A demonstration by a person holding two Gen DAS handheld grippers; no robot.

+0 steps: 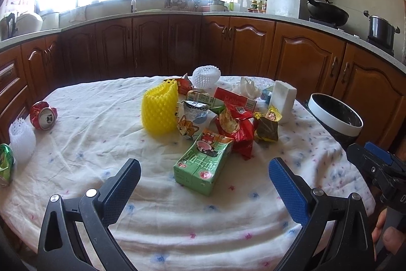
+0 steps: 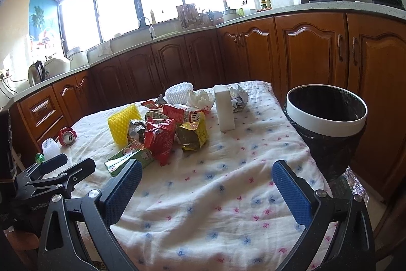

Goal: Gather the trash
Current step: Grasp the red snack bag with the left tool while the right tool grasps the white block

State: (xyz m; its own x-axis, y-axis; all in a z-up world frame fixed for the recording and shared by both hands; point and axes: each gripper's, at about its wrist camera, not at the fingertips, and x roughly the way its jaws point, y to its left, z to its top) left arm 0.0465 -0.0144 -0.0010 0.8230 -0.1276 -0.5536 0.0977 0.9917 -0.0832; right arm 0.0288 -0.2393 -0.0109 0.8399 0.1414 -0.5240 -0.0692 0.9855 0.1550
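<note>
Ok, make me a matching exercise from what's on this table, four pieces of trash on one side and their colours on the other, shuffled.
Things:
1. foam fruit net
2. crushed can
3. drink carton
4. foam block

Colours:
A. green
B. white
C. yellow
D. red

Pairs: 1-C, 2-D, 3-A, 4-B

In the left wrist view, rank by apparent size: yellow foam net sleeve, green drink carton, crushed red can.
1. Green drink carton, though nearest the camera.
2. Yellow foam net sleeve, close behind.
3. Crushed red can.
</note>
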